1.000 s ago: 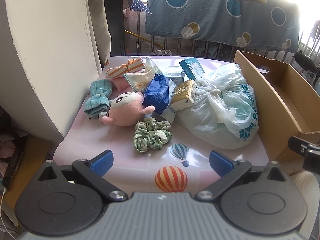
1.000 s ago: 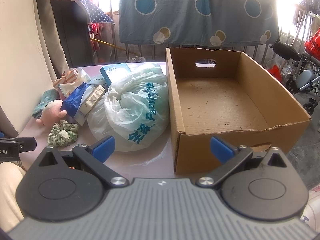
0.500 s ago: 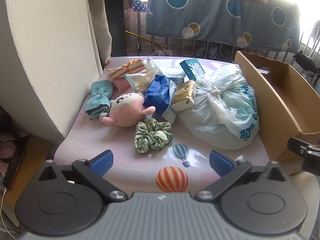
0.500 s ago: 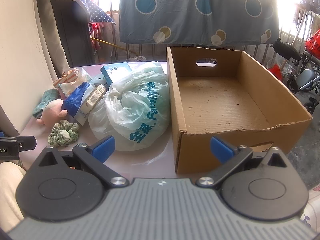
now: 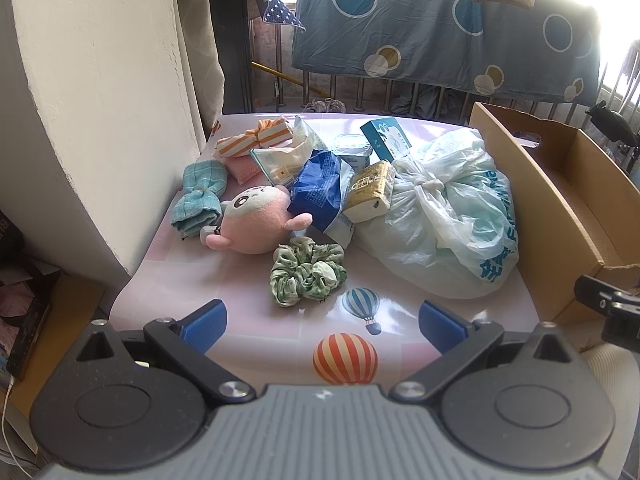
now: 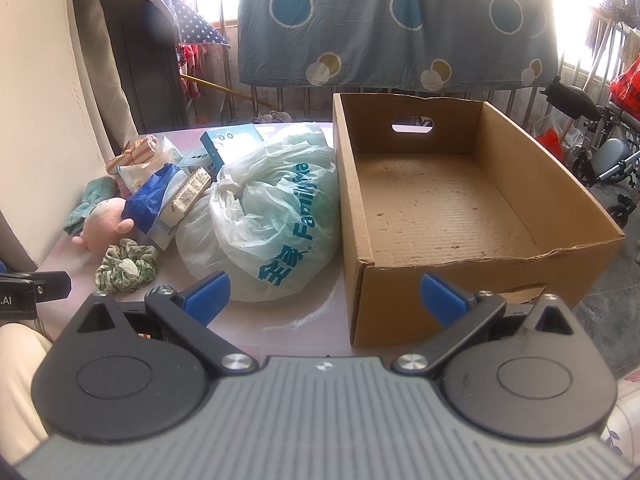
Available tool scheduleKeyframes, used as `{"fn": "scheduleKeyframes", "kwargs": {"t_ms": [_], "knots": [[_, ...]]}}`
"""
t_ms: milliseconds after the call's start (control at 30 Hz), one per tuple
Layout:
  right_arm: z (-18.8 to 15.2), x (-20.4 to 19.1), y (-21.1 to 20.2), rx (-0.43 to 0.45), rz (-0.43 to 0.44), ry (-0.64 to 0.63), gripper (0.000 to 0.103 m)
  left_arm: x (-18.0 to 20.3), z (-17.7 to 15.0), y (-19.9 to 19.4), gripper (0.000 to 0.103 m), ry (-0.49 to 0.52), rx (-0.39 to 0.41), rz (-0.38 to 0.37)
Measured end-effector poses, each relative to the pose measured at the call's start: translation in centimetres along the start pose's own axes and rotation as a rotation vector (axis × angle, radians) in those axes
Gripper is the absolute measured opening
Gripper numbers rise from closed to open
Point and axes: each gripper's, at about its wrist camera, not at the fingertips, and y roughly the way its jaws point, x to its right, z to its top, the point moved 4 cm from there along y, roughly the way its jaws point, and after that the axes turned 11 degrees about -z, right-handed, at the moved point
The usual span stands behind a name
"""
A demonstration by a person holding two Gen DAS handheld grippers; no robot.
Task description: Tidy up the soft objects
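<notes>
A green scrunchie (image 5: 306, 270) lies on the pink table (image 5: 240, 312), just beyond my open left gripper (image 5: 322, 323). Behind it rest a pink plush toy (image 5: 256, 222), a teal bow cloth (image 5: 200, 196), an orange striped cloth (image 5: 256, 140), a blue packet (image 5: 320, 192) and a knotted white plastic bag (image 5: 444, 220). My right gripper (image 6: 323, 295) is open and empty, facing the bag (image 6: 272, 216) and the near left corner of an empty cardboard box (image 6: 448, 208). The scrunchie (image 6: 126, 266) shows at its left.
A cream wall (image 5: 92, 100) borders the table's left side. A tan tissue pack (image 5: 370, 190) and a teal carton (image 5: 386, 142) lie among the pile. A railing with a blue dotted sheet (image 6: 392, 28) stands behind. A wheelchair (image 6: 600, 148) sits at far right.
Both views shifted only slightly; the objects on the table have not moved and both grippers stay open.
</notes>
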Motion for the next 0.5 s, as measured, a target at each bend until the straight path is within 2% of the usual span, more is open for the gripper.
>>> {"fn": "scheduleKeyframes", "kwargs": {"t_ms": [500], "knots": [[-0.01,0.59,0.20,-0.004,-0.019,0.008,0.102,-0.13,0.16,0.17,0.103,0.006,-0.006,0.009]]}}
